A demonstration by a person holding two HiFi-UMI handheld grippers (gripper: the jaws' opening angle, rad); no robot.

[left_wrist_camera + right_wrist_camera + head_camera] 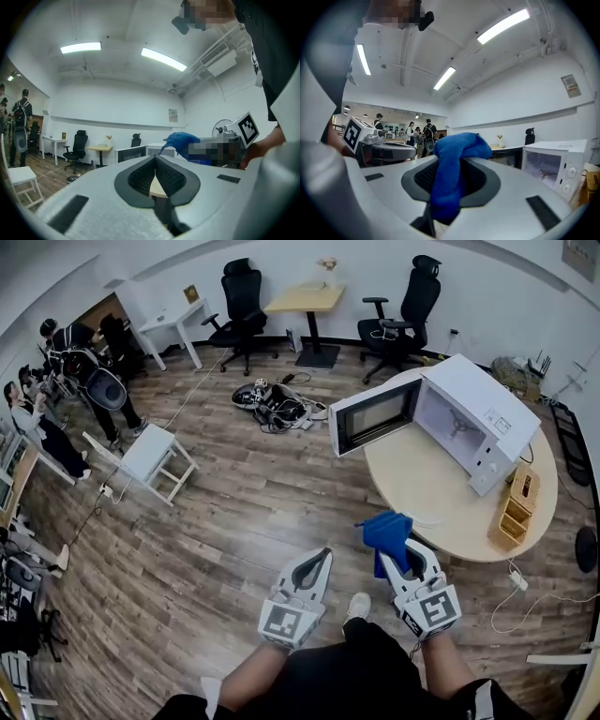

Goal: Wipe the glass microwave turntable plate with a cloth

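Floor [234, 521] of brown wood-look planks, white walls, strip lights [80, 47] on a white ceiling. Two black office chairs [242, 296] along the far wall, a small wood-topped desk [305, 298] between them. Heap of cables [277, 407] on the floor in front of them. Low white table [150, 456] at left, with people [42, 432] standing beyond it.

Round pale-wood table [441, 484] at right. White microwave [478, 404] on it, door [370, 415] swung wide open towards the room. Wooden box [517, 507] near the table's right edge.

Right gripper [401, 554] low in the head view, at the table's near edge, jaws clamped on a blue cloth [454, 168] that bunches up over the tips. Left gripper [317, 563] beside it over the floor, jaws closed together, nothing between them. A faint pale curved edge lies on the tabletop just past the cloth; cannot tell whether that is the glass plate.

Writing: black-and-white square markers [283, 620] on each gripper's cube. Wall notice [570, 85] and the microwave's control panel are too small to read.
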